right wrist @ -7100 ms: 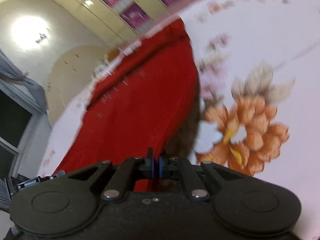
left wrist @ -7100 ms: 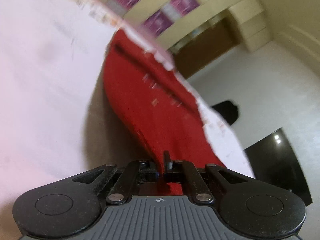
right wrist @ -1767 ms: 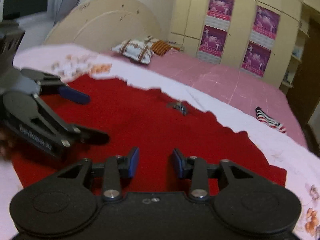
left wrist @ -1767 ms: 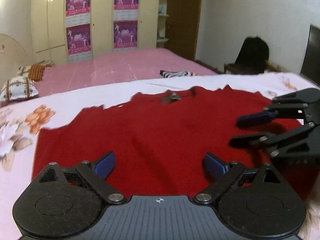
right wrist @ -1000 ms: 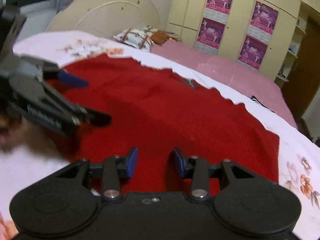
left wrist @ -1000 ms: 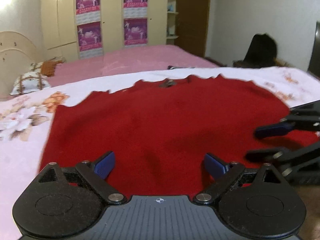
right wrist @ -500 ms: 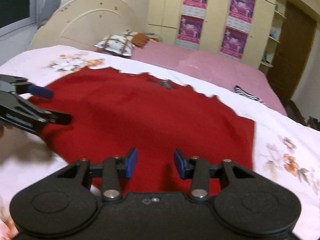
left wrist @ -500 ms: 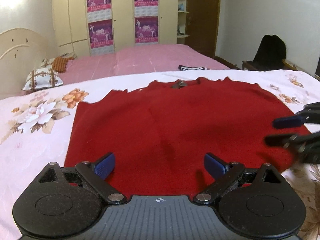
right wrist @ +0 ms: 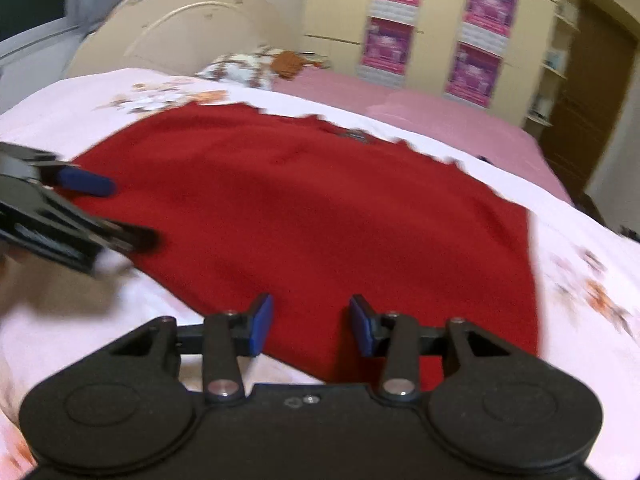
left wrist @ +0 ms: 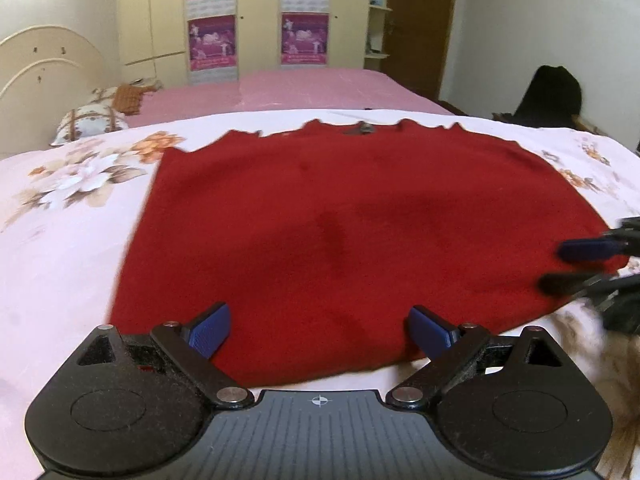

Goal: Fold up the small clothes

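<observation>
A red garment lies spread flat on a floral bedsheet, its neck label at the far edge; it also shows in the right wrist view. My left gripper is open and empty, above the garment's near hem. My right gripper is open and empty, above the near hem toward its right corner. The right gripper shows in the left wrist view by the garment's right edge. The left gripper shows in the right wrist view by the left edge.
A pink bed lies beyond the sheet, with pillows at its left. A cream headboard and a wardrobe with purple posters stand behind. A dark chair stands at the far right.
Seven seconds ago both grippers were shut on the red garment and lifting it. Now it lies flat, both are open, and they have drawn back and apart toward the near hem.
</observation>
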Available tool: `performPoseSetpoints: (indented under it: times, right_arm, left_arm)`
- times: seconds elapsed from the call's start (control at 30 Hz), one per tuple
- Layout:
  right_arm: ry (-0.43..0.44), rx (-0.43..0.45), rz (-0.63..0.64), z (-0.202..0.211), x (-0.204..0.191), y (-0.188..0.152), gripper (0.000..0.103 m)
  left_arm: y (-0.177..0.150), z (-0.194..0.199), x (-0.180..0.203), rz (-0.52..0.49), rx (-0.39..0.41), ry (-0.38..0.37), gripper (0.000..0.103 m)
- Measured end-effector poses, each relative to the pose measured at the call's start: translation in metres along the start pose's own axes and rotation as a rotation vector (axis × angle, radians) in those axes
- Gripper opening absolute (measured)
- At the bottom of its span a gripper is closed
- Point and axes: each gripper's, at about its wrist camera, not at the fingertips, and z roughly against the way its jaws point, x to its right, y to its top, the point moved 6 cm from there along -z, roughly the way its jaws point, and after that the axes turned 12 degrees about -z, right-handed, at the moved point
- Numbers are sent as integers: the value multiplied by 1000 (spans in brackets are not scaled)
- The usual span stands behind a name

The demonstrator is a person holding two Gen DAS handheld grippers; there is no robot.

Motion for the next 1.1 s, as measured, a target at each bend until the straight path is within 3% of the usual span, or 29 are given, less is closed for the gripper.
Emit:
performPoseSetpoints:
  times: [0.2, 0.4, 0.5, 0.53, 0.57, 0.6, 0.73, 0.83, 0.97, 1.1]
  right_arm:
    - [-92, -6, -158, 32, 81, -30, 42]
    - [-86, 93, -274, 59, 98, -25, 42]
    - [-99, 45, -324, 49, 108, -27, 40]
    - [-78, 31, -337, 46, 108, -27, 35]
    - [-44, 4, -350, 44, 109, -30, 15]
    - [-16, -10, -358, 43, 110, -32, 9]
    - [-92, -18, -365, 41, 126, -39, 8]
    - [-83, -21, -351, 41, 126, -38, 9]
    - [-90, 96, -294, 66, 109, -19, 20]
    - [-67, 93, -157, 53, 73, -16, 22]
  left_arm:
    - [-13, 7, -22, 19, 8, 0, 95]
    - [-10, 3, -23, 33, 1, 2, 95]
    - [-9, 3, -24, 47, 1, -6, 95]
    - [-10, 3, -24, 46, -1, -8, 95]
    - [-11, 3, -24, 39, -3, -10, 95]
    - [-11, 2, -24, 27, -14, -14, 95]
    - [-11, -4, -24, -11, -34, -15, 99]
    - [-8, 5, -23, 1, -13, 9, 100]
    - [0, 27, -15, 36, 87, 15, 100]
    - [-16, 5, -7, 31, 20, -7, 100]
